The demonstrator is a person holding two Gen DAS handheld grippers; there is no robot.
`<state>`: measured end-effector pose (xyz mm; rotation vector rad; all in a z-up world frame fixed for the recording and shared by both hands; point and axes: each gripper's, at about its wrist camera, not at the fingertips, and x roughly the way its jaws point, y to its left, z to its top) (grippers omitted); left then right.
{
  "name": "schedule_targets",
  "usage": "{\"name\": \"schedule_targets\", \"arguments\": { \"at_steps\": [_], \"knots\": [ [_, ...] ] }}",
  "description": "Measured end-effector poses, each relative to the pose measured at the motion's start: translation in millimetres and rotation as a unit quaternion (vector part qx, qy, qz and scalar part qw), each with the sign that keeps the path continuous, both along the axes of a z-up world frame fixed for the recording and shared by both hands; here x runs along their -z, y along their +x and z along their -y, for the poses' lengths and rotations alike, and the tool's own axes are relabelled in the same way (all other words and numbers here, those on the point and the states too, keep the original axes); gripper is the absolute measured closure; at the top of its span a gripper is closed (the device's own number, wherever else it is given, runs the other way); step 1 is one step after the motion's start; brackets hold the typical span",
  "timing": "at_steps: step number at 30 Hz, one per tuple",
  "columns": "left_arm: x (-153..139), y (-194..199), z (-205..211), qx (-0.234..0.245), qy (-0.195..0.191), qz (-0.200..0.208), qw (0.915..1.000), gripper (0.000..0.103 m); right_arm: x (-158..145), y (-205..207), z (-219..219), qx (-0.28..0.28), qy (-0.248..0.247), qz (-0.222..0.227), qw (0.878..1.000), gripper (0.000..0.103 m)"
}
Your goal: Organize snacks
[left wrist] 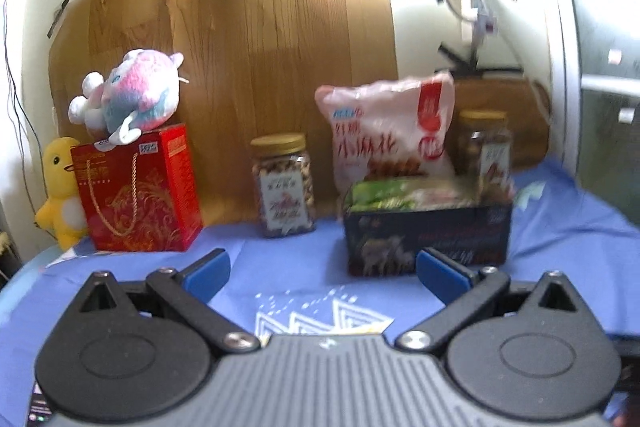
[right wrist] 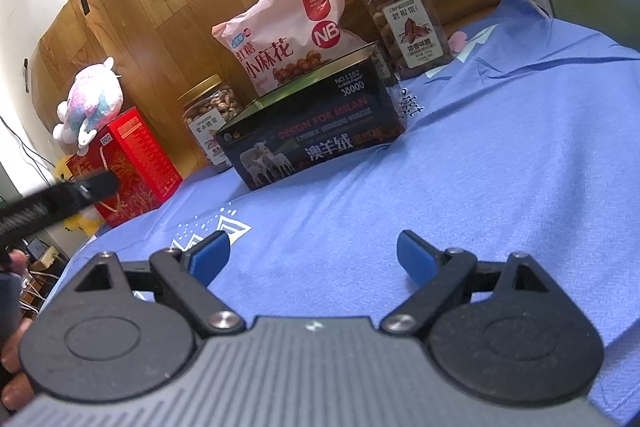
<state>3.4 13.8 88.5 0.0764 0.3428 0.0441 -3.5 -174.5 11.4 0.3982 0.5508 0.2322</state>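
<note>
A dark box (left wrist: pixel 428 235) (right wrist: pixel 316 131) stands on the blue cloth and holds green snack packets (left wrist: pixel 384 195). Behind it leans a pink snack bag (left wrist: pixel 392 135) (right wrist: pixel 288 31). A nut jar (left wrist: pixel 282 187) (right wrist: pixel 208 115) stands to its left and a second jar (left wrist: pixel 486 151) (right wrist: pixel 408 23) to its right. My left gripper (left wrist: pixel 324 267) is open and empty, just in front of the box. My right gripper (right wrist: pixel 314 255) is open and empty, farther back over the cloth.
A red gift box (left wrist: pixel 140 191) (right wrist: pixel 128 167) with a plush toy (left wrist: pixel 128 95) (right wrist: pixel 90 99) on top stands at the left, beside a yellow duck toy (left wrist: pixel 60 191). A wood-grain panel (left wrist: pixel 248 67) backs the table. The left gripper's black body (right wrist: pixel 60 199) crosses the right wrist view.
</note>
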Motion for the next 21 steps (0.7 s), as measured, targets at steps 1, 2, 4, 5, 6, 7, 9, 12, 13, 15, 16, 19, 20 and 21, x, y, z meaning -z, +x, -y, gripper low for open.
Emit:
{"name": "schedule_targets", "arguments": {
  "at_steps": [1,2,4,5,6,7,9,12,13,15,16,19,20,21],
  "knots": [
    [-1,-2,0,0.004,0.000,-0.001,1.0000,0.000,0,0,0,0.000,0.000,0.000,1.000,0.010],
    [0,-4,1,0.005,0.001,-0.003,1.0000,0.000,0,0,0,0.000,0.000,0.000,1.000,0.010],
    [1,-4,3,0.006,0.007,-0.009,0.9999,0.000,0,0,0,0.000,0.000,0.001,1.000,0.010],
    [3,-3,5,0.007,0.014,-0.019,0.9997,0.000,0,0,0,0.000,0.000,0.001,1.000,0.010],
    [6,0,7,0.005,0.022,-0.031,0.9993,0.000,0,0,0,0.001,0.000,0.001,1.000,0.010],
    [9,3,9,0.002,0.029,-0.041,0.9987,0.000,-1,0,0,0.001,0.001,0.001,1.000,0.010],
    [15,6,11,0.000,0.037,-0.062,0.9974,0.000,-1,-1,0,0.000,0.000,0.000,1.000,0.010],
    [24,15,12,-0.008,0.052,-0.095,0.9941,0.000,-1,-1,0,0.000,0.000,0.001,1.000,0.010],
    [27,17,13,-0.013,0.058,-0.105,0.9927,0.000,-1,-1,0,0.001,0.001,0.000,1.000,0.010],
    [34,21,14,-0.023,0.070,-0.121,0.9898,0.000,-1,-1,0,0.002,0.001,0.000,1.000,0.010],
    [37,23,14,-0.026,0.076,-0.129,0.9884,0.000,0,-1,0,0.002,0.000,0.000,1.000,0.010],
    [44,26,15,-0.033,0.088,-0.148,0.9845,0.000,0,-1,0,0.003,0.001,-0.002,1.000,0.010],
    [46,28,15,-0.035,0.091,-0.154,0.9832,0.000,1,0,-1,0.003,0.001,-0.002,1.000,0.010],
    [48,29,15,-0.036,0.095,-0.159,0.9820,0.000,1,0,-1,0.002,0.001,-0.003,1.000,0.010]
  ]
}}
